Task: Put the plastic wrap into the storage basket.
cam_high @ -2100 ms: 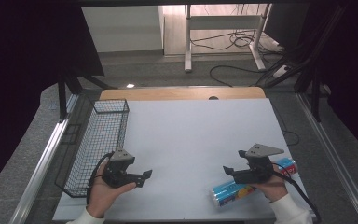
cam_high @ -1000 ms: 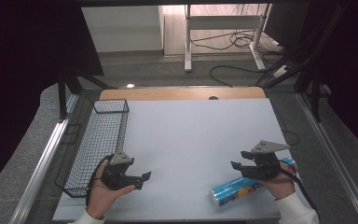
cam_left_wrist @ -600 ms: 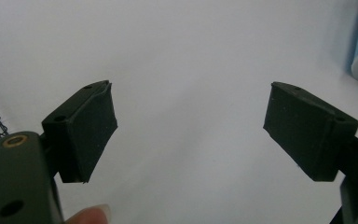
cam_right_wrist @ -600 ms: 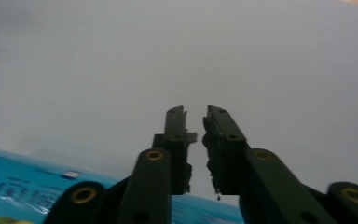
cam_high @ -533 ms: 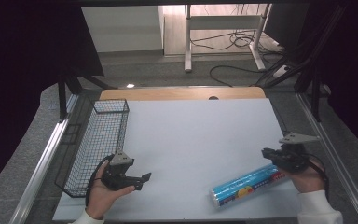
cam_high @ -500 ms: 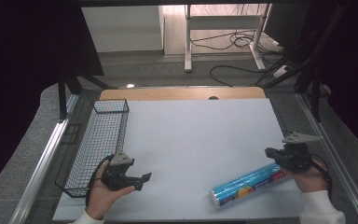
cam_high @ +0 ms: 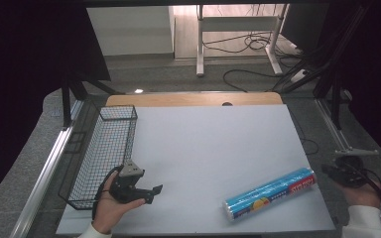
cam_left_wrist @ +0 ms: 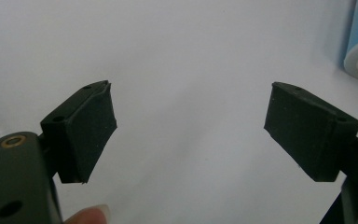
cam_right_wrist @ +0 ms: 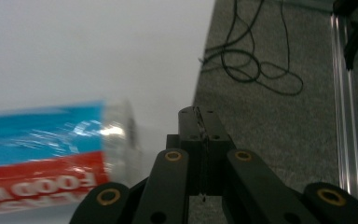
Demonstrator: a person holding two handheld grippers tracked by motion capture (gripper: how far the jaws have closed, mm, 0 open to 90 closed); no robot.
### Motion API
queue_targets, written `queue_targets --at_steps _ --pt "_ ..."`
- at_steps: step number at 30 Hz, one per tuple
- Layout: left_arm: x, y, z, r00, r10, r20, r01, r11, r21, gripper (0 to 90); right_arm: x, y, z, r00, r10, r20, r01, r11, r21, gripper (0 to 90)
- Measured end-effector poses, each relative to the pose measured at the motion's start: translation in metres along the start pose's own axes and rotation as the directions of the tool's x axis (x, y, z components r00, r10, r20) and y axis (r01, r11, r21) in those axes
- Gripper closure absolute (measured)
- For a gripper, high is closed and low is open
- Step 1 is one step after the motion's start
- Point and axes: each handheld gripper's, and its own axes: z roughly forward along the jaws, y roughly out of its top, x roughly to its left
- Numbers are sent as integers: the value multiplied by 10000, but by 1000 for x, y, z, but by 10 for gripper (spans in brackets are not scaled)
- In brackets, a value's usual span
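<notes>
White counter (cam_high: 213, 148) carries one blue roll of food wrap (cam_high: 270, 193), lying flat on its side near the front right edge, long axis angled so the red-labelled end points toward the right rim. Wire basket (cam_high: 101, 153) stands along the left edge, well apart from the roll; nothing visible inside it. Left tool (cam_high: 146, 191) rests low over the counter just beside the basket's front corner, jaws spread wide with bare counter between them; the left gripper view shows one end of the roll at far upper right. Right tool (cam_high: 335, 172) is held off the counter's right rim, beyond the roll's red end and not touching it; in the right gripper view its jaws (cam_right_wrist: 199, 116) are pressed together with nothing between them. Judgement on handling: roll looks light and fairly stiff along its length, glossy film outer skin likely slippery, and the round body will tend to roll on the flat surface. Best hold is probably across the barrel near mid-length, jaws square to the axis, moderate squeeze to avoid denting the tube.
</notes>
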Motion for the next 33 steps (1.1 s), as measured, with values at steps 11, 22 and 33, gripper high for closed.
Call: queue_targets --at_steps 11,22,33 --pt "-1 0 0 10000 59 -19 -59 10000 38 162 14 -3 14 9958 -453 -796 514 9957 765 897" --pt "-2 1 2 10000 81 -8 -80 9999 110 163 29 -1 12 9988 -457 -153 471 9929 1096 898" --pt "0 1 1 10000 69 -55 -68 9999 113 162 69 7 12 9929 -1037 -590 1113 9833 1439 898"
